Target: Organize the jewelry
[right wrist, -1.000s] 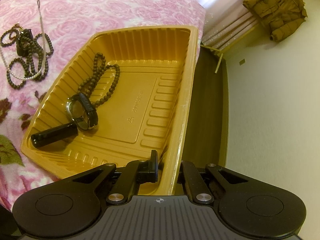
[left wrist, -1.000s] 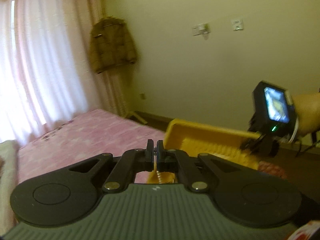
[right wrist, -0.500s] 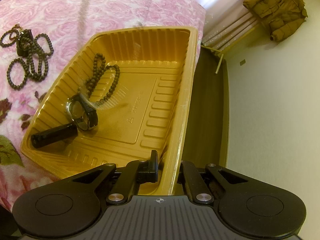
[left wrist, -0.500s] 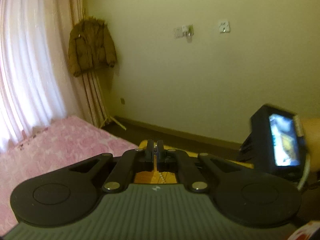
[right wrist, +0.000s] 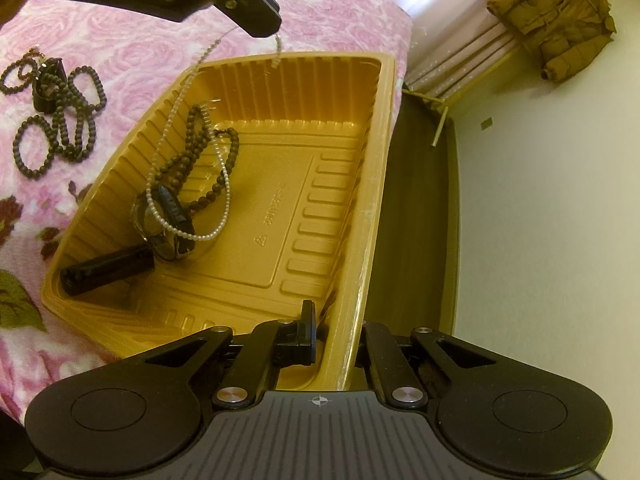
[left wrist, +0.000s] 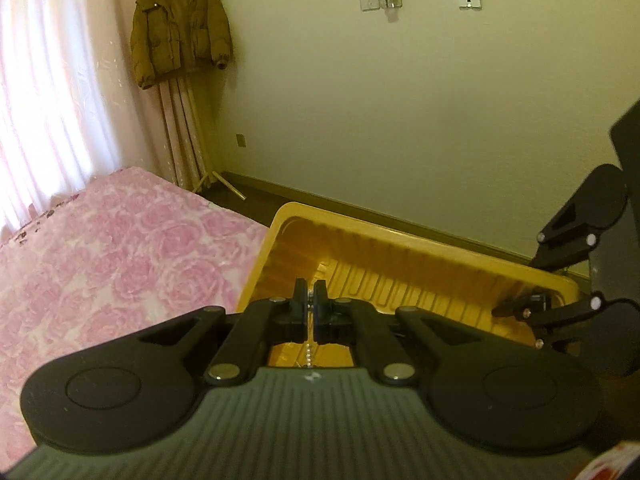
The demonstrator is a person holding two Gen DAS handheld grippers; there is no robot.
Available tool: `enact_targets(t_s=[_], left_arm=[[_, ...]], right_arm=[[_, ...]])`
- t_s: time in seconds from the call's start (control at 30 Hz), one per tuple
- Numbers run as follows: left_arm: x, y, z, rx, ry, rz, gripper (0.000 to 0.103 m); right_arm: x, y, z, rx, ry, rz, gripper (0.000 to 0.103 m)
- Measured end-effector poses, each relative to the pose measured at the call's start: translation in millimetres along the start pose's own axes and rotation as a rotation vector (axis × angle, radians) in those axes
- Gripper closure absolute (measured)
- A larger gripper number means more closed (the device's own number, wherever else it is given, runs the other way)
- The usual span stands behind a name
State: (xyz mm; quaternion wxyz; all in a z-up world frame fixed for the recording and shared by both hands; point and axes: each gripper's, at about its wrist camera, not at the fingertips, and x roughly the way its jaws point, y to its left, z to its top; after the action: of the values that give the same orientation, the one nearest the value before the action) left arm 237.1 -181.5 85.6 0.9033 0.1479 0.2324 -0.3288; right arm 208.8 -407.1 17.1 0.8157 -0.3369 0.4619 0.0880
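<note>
Because the pearl necklace [left wrist: 308, 354] is too long and limp to push along, the left tongs [left wrist: 309, 294] carry it pinched between closed pads, and in the left wrist view a short run of beads hangs straight down below them. They sit above the near left corner of the yellow tray [left wrist: 440, 250], so the strand can sink into it rather than spill on the pink bedspread [left wrist: 120, 264]. At the right edge of this view the right tongs [left wrist: 532, 304] reach the tray's far right corner, probably to keep the light tray from sliding on the soft bed.

Seen from the right wrist, the right tongs [right wrist: 336, 332] are closed narrowly on the tray's rim [right wrist: 360, 312], one pad inside the wall and the other hidden outside it. The left tongs [right wrist: 260, 28] hover over the tray's far left corner, and the pearl necklace [right wrist: 188, 234] droops from them in a long loop whose lowest part already lies over the watch [right wrist: 160, 224] and the dark bead necklace [right wrist: 200, 152] near the tray's left wall. A black cylinder [right wrist: 106, 270] lies at the near left corner. More dark beads [right wrist: 60, 120] wait on the bedspread [right wrist: 320, 0] beyond the tray's left edge, so the sorting looks unfinished.
</note>
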Motion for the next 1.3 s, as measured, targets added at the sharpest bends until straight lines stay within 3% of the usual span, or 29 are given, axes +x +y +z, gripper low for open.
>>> enact_targets(t_s=[0.23, 0.4, 0.67, 0.83, 1.03, 1.3], left_arm=[[13.7, 2.4, -0.7, -0.009, 0.026, -0.009, 0.101], [14.8, 4.7, -0.9, -0.024, 0.022, -0.008, 0.095], [-16.2, 35.1, -15.3, -0.074, 0.010, 0.053, 0.089], [-52.0, 73.4, -44.1, -0.136, 0.019, 0.137, 0.087], [-101.0, 127.8, -99.1, -0.225, 0.053, 0.290, 0.085], [-141.5, 166.2, -176.4, -0.294, 0.164, 0.434, 0.082]], right_arm=[[3.2, -2.1, -2.9, 0.001, 0.001, 0.002, 0.098], [3.7, -2.9, -3.5, 0.001, 0.001, 0.003, 0.098], [3.9, -3.0, -5.1, 0.000, -0.002, 0.001, 0.098], [4.2, -3.6, -6.3, 0.000, -0.003, 0.002, 0.098], [4.6, -5.3, -7.7, 0.003, -0.003, 0.006, 0.098], [5.0, -5.4, -7.9, 0.002, -0.002, 0.003, 0.098]])
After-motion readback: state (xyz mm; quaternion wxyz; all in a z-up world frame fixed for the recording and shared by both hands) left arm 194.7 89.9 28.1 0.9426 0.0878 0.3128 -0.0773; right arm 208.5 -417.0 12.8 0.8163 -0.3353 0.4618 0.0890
